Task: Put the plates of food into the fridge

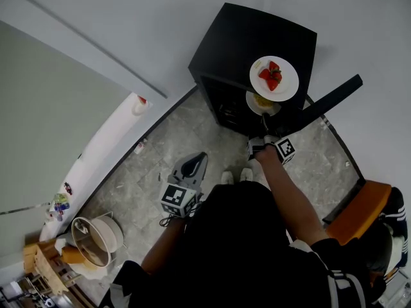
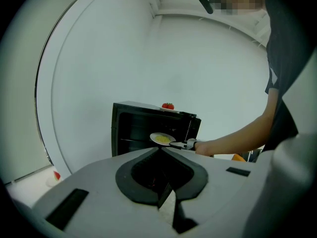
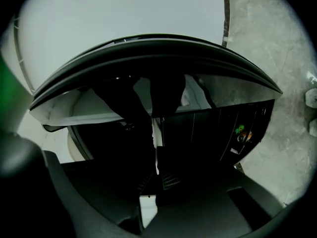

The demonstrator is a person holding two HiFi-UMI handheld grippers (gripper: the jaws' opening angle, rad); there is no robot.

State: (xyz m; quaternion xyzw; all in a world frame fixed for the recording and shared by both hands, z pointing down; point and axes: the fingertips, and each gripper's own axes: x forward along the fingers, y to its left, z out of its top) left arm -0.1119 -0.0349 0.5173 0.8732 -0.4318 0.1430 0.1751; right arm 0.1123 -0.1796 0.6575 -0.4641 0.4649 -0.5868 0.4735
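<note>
A small black fridge [image 1: 257, 37] stands against the wall with its door [image 1: 331, 98] swung open to the right. On top of it rests a white plate of strawberries [image 1: 274, 77]. My right gripper [image 1: 264, 124] is shut on the rim of a second white plate with yellow food [image 1: 260, 102], held level just in front of the fridge opening. In the right gripper view that plate [image 3: 148, 58] spans the top, with the dark fridge interior [image 3: 223, 128] behind. My left gripper [image 1: 196, 162] hangs lower and to the left, shut and holding nothing; its view shows the fridge [image 2: 133, 128] and the yellow plate [image 2: 161, 139].
A white round bin [image 1: 96, 239] stands at the lower left on the stone floor. An orange chair [image 1: 363, 210] is at the right, behind the open door. A white ledge [image 1: 115, 140] with small items runs along the left wall.
</note>
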